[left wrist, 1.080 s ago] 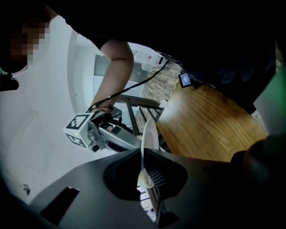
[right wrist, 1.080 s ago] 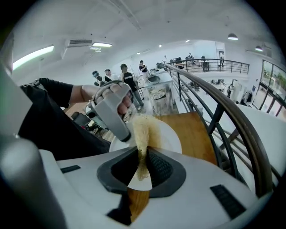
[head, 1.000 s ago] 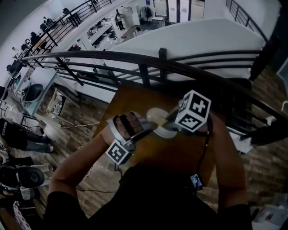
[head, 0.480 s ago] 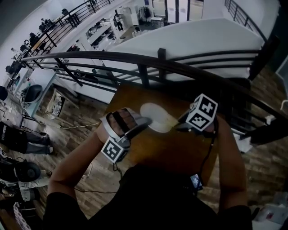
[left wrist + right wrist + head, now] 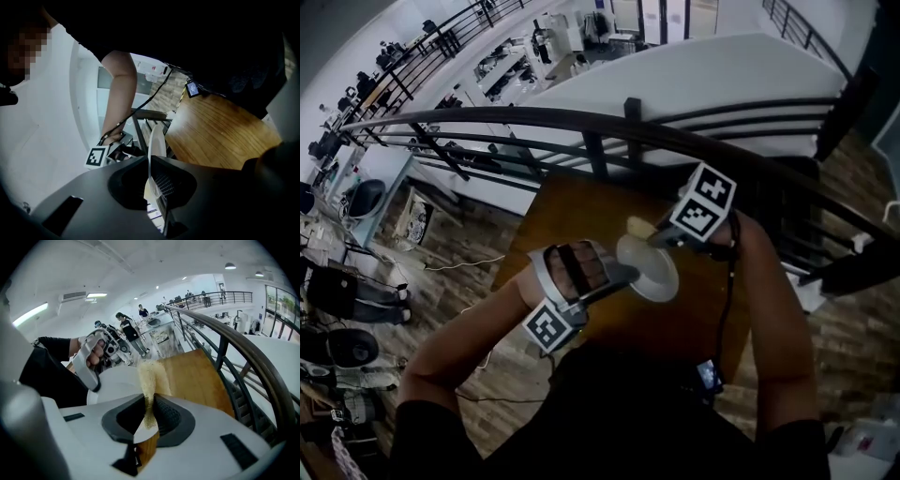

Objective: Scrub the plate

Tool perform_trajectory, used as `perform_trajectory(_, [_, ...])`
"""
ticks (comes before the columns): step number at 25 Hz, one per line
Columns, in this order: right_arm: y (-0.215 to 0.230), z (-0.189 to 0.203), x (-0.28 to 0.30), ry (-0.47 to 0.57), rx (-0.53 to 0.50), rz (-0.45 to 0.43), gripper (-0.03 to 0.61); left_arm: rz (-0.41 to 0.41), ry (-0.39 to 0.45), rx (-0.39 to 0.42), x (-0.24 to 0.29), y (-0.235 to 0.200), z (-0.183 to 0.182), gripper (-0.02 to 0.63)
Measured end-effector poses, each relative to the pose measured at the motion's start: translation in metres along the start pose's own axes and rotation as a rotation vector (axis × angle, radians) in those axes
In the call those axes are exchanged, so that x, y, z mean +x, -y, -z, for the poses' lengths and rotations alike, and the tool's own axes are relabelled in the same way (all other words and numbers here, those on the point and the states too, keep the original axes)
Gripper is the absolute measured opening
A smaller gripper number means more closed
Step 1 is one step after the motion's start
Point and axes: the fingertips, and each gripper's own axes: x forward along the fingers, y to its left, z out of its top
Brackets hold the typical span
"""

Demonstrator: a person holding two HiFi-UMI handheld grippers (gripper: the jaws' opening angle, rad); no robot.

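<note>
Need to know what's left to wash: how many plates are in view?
1. The plate is clamped by its rim in the left gripper above the wooden table; arms may hide others.

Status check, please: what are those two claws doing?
Left gripper shut on plate rim. Right gripper shut on sponge, at the plate's edge. Nothing blocking.

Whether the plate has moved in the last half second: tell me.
Yes. The plate has shifted toward the person, farther from the railing.
</note>
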Motion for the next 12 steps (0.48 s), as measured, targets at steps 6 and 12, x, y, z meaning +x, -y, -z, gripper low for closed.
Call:
perform_trajectory(6, [-0.040, -0.031, -0.004, 0.012, -0.103, -0.013, 0.058, 0.018, 0.027, -0.003, 0.004, 0.003, -0.008, 0.021])
perform_trajectory(12, [-0.081, -0.028, -0.005, 0.050, -0.173, -0.060, 0.057, 0.026, -0.051, -0.057, 0.006, 0.019, 0.018, 0.020])
